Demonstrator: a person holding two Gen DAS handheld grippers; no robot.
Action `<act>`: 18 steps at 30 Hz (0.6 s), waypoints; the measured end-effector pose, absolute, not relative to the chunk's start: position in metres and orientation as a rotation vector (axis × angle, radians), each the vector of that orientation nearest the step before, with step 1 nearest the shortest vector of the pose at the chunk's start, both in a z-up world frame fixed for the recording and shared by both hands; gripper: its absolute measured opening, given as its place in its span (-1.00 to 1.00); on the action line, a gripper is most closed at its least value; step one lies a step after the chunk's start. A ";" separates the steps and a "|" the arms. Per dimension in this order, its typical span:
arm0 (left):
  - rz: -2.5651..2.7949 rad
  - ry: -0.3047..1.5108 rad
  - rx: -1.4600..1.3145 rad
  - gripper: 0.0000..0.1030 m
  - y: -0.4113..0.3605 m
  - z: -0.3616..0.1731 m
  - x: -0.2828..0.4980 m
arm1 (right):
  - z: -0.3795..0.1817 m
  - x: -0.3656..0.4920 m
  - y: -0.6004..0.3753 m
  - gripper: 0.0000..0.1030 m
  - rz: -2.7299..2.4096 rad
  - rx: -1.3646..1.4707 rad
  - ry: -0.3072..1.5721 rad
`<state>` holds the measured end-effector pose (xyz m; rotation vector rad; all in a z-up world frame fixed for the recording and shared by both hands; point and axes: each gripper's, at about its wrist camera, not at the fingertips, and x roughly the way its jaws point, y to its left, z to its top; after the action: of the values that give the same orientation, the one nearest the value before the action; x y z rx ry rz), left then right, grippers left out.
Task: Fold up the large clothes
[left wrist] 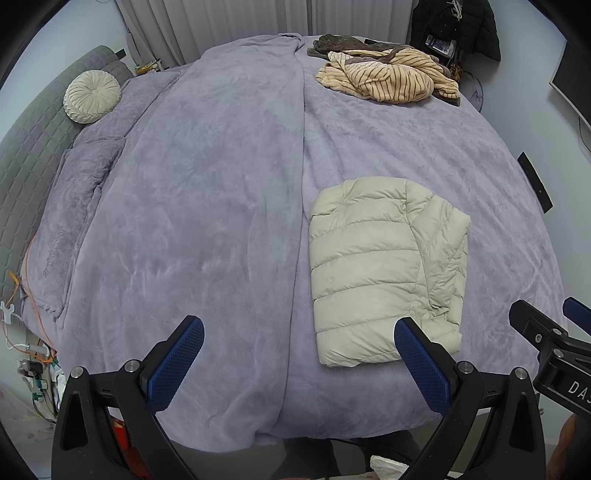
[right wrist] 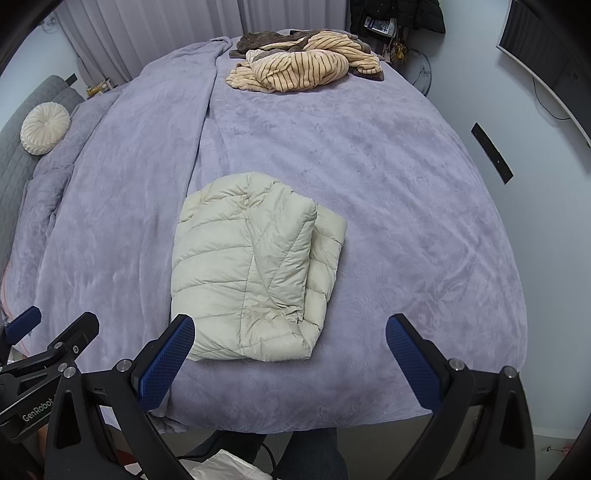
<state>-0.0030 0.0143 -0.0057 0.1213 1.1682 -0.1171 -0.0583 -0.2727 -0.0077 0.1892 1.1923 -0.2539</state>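
home bedroom, bed (left wrist: pixel 221 221) under lilac blanket, round cushion (left wrist: pixel 92 96), curtains (right wrist: pixel 155 33)

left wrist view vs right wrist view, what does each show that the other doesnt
Only the left wrist view shows the orange cable hanging off the bed's left edge and the wall plugs below it.

Only the right wrist view shows the white bag on the floor in full, and the folded layers on the jacket's right side.

Both show the folded jacket on the purple blanket, the striped clothes at the far end, the round cushion, and both grippers, left and right, with jaws apart and empty.
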 end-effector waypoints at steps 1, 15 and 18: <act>-0.117 1.169 0.121 1.00 0.014 -0.006 -0.003 | -0.008 -0.059 -0.272 0.99 -0.254 0.189 1.192; -0.120 1.170 0.126 1.00 0.016 -0.006 -0.002 | -0.008 -0.058 -0.273 0.99 -0.254 0.190 1.192; -0.119 1.172 0.125 1.00 0.016 -0.006 -0.002 | -0.007 -0.059 -0.273 0.99 -0.254 0.190 1.191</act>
<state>-0.0020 0.0159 -0.0063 0.1246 1.1720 -0.1188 -0.0588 -0.2727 -0.0073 0.1899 1.1913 -0.2539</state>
